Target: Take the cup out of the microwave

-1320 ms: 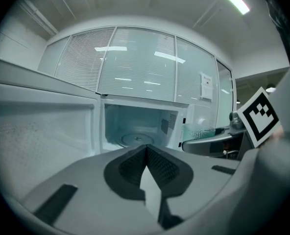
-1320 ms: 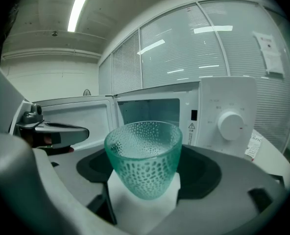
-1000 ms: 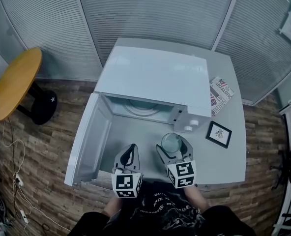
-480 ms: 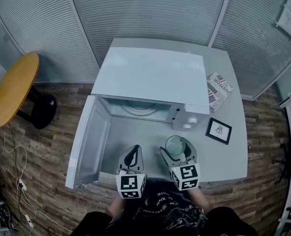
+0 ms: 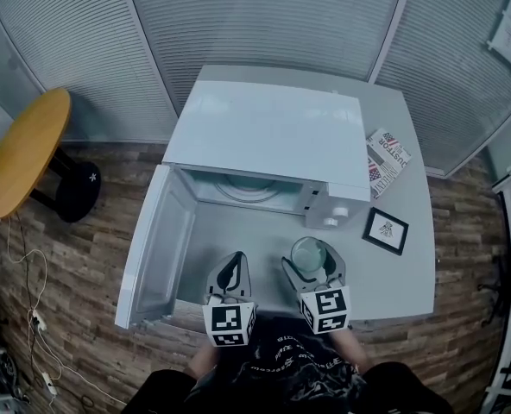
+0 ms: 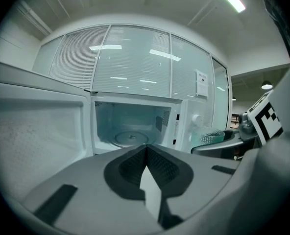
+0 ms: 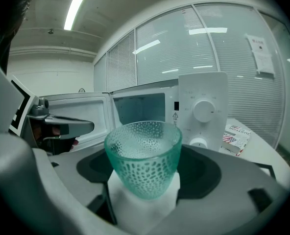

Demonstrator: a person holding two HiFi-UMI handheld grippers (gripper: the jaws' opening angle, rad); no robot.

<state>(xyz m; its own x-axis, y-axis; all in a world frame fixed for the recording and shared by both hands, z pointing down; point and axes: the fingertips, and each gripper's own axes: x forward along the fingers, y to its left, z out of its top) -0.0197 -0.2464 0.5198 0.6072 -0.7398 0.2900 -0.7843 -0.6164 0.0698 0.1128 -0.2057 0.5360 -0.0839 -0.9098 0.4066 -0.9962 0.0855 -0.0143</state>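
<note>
A green dimpled glass cup (image 5: 307, 254) is out in front of the white microwave (image 5: 268, 132), over the grey table (image 5: 411, 266), just ahead of the control panel (image 7: 204, 111). My right gripper (image 5: 310, 258) is shut on the cup (image 7: 144, 153), whose base rests between the jaws. The microwave door (image 5: 156, 244) stands swung open to the left. Inside the cavity the glass turntable (image 6: 130, 138) is bare. My left gripper (image 5: 236, 261) hovers before the open cavity, shut with nothing in it, left of the cup (image 6: 212, 137).
A magazine (image 5: 387, 158) and a small framed picture (image 5: 385, 229) lie on the table right of the microwave. A round wooden side table (image 5: 22, 149) stands on the floor at the far left. Blind-covered glass walls close off the back.
The right gripper with the cup has drifted slightly right and toward me, away from the microwave front. The left gripper has hardly moved.
</note>
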